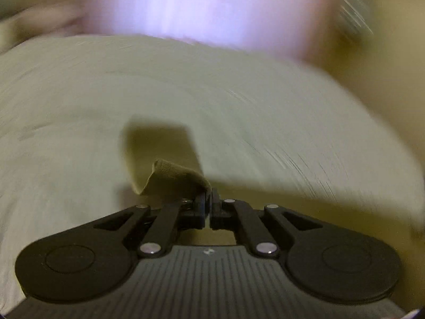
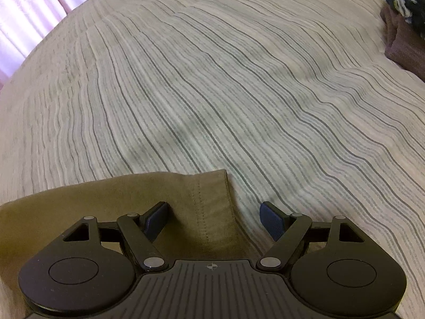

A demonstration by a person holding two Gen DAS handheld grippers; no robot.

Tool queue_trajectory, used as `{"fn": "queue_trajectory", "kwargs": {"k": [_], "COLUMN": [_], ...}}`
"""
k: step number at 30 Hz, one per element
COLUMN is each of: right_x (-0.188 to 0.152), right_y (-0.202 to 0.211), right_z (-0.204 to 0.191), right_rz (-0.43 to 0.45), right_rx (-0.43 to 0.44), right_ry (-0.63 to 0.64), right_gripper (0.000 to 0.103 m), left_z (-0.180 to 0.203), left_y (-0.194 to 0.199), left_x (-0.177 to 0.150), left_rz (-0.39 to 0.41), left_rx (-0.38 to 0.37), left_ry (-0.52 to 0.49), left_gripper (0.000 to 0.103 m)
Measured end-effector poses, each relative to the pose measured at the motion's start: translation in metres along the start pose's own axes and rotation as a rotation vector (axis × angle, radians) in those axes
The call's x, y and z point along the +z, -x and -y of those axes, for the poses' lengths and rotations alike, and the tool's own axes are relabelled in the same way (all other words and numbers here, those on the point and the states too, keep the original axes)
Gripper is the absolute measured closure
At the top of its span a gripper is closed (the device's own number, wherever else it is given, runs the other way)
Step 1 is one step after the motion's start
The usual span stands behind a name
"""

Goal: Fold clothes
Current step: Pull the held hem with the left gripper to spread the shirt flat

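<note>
Left wrist view: heavy motion blur, streaked bedspread (image 1: 106,101), overexposed curtain (image 1: 207,8) glare at top, hard shadow centre. Right wrist view: mostly sharp, dim warm light, fisheye bending and dark corners

A bedroom: striped bedspread (image 2: 212,79), pink curtains (image 2: 26,13), piled clothes (image 2: 406,13).

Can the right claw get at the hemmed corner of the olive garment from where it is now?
Probably yes. The right claw is open, the olive garment lies flat on the striped bedspread with its stitched corner between the fingers, and nothing covers it.
</note>
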State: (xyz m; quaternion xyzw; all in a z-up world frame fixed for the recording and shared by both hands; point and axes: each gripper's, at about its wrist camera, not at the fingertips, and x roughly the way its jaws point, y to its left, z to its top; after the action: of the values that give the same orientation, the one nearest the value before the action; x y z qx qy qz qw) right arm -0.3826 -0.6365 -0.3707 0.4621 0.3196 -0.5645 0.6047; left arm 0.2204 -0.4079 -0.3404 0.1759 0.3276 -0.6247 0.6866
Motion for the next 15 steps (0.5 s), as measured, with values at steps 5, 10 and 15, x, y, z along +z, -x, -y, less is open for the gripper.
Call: {"fn": "queue_trajectory", "kwargs": {"k": [5, 10, 15], "right_x": [-0.002, -0.001, -0.006], "right_y": [-0.002, -0.001, -0.001], "right_z": [-0.01, -0.009, -0.014], "right_rz": [0.005, -0.007, 0.017], "right_rx": [-0.03, -0.018, -0.04], "right_ry": [0.014, 0.027, 0.017], "right_gripper": [0.018, 0.018, 0.018], "left_z": [0.028, -0.044, -0.159], "left_y": [-0.028, 0.002, 0.013], "left_x": [-0.027, 0.007, 0.013], "left_rz": [-0.058, 0.134, 0.061], "left_rx": [0.016, 0.309, 0.642], "left_ry": [-0.07, 0.031, 0.302], "left_gripper": [0.103, 0.103, 0.096]}}
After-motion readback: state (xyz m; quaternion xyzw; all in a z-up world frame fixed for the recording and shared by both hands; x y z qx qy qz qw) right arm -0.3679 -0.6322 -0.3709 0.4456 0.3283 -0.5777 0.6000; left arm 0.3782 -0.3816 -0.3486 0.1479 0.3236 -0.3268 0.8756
